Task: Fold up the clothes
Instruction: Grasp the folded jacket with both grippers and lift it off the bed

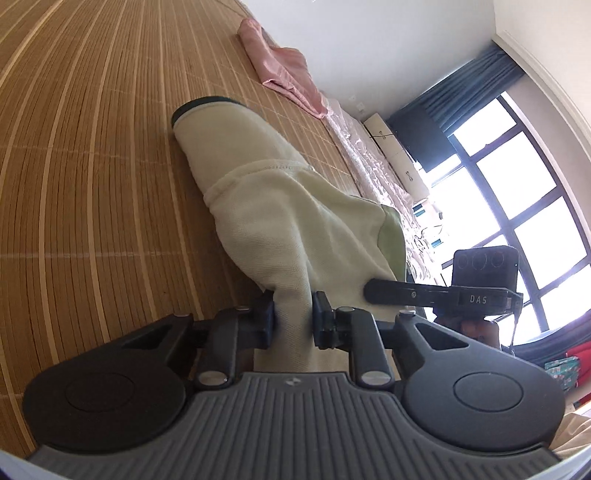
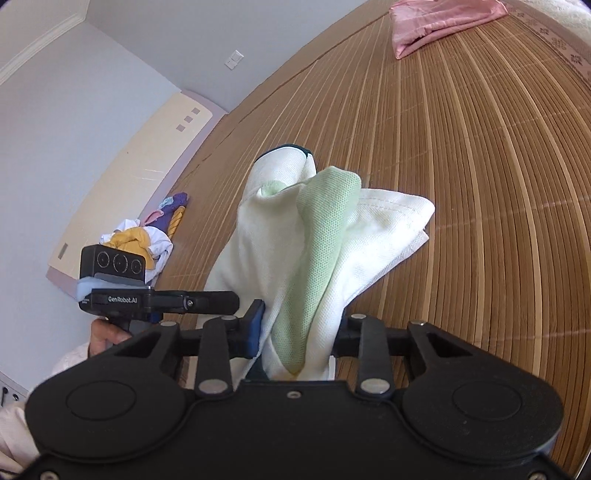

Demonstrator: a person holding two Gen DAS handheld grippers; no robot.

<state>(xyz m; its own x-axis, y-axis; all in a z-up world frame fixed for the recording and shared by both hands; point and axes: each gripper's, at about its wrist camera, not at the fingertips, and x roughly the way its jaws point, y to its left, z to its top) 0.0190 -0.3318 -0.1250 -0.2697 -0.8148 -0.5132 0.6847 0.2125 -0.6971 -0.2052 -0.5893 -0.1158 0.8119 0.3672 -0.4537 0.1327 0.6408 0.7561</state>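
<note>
- Both grippers, left (image 1: 292,320) and right (image 2: 301,334), clenched the shirt (image 1: 280,206) side by side.
- Shirt trailed lengthwise away from both onto the mat (image 1: 92,147).

A bamboo mat (image 1: 92,155) covers the bed. A pink folded cloth (image 2: 439,22) lies on it at the far edge. Behind stands a cream headboard (image 2: 136,173), and a light switch (image 2: 233,59) is on the white wall. A large window (image 1: 517,192) with blue curtains (image 1: 461,96) gives bright light.
</note>
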